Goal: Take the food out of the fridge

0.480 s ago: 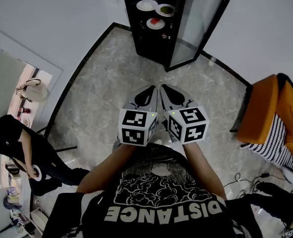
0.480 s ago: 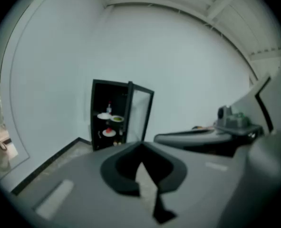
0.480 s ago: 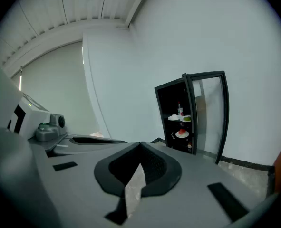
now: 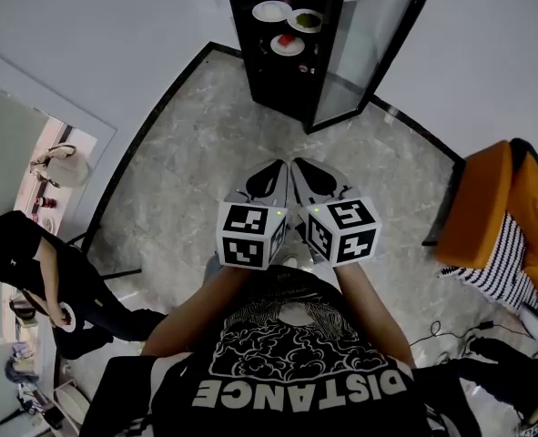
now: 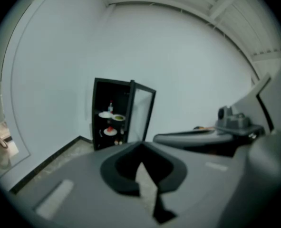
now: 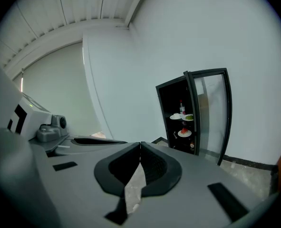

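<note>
Head view puts the left gripper (image 4: 267, 180) and right gripper (image 4: 314, 178) side by side at frame centre, both closed on nothing, well short of the fridge (image 4: 250, 62) at top centre. Reaching in while closed could knock a plate (image 4: 270, 10), and the open door (image 4: 369, 35) at right could catch an arm. The food (image 4: 287, 43) sits on white plates on the shelves, green and red.

Glossy black fridge (image 4: 278, 85) with clear glass door (image 4: 364, 25); polished, marbled stone floor (image 4: 196, 153).
</note>
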Available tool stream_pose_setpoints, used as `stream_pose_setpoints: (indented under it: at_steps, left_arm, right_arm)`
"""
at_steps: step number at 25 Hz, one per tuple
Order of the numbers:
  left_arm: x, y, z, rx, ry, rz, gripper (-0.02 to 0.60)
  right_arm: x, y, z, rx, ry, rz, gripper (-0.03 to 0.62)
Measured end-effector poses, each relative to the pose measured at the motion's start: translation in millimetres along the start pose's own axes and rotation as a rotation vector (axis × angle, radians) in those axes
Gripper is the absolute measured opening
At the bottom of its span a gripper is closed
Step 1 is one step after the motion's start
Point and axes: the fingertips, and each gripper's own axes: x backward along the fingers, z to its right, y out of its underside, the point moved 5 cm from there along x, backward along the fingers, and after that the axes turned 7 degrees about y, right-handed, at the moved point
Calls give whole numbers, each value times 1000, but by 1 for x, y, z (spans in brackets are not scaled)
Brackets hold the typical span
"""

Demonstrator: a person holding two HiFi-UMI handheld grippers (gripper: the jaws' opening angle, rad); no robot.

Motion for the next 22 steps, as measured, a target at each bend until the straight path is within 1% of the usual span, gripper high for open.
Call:
stream_pose_setpoints:
  at_steps: [5,9,16,22]
  left_arm:
    - [-5,-3,-19,10,2,7,0]
    - [-12,-10,-44,23,14,7,0]
    - [-27,-30,-110,27,50,5,0]
    - [-35,-52,-167,26,108,-5,0]
  right_arm:
    - [-18,-4,-3,4,3,-5,2]
    - [-42,-11,-9,4,13,-13,2]
    - [-102,-32,-24,-5,50,-28,3]
    - [-153,-56,-43,-18,98,-40,3]
